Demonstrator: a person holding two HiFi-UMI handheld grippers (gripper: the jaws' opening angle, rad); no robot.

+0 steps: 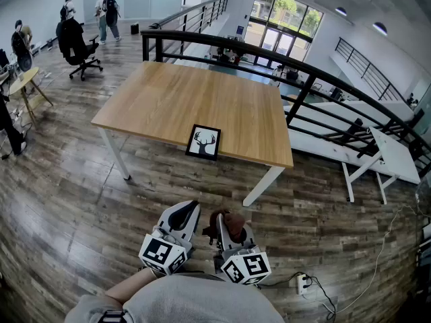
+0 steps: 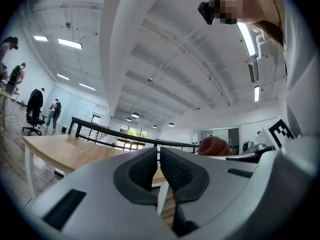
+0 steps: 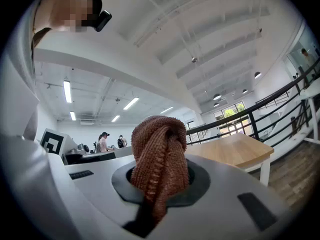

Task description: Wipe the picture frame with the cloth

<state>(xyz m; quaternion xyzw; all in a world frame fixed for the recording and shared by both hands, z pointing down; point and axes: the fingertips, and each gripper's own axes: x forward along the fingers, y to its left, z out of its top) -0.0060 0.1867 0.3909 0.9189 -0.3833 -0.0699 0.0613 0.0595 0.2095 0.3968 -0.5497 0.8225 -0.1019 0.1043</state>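
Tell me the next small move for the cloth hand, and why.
Probably carry the right gripper forward toward the picture frame. Its jaws are shut on the brown cloth, but it hangs over the floor, short of the table, where the frame lies flat near the front edge. The left gripper is shut and empty beside it.
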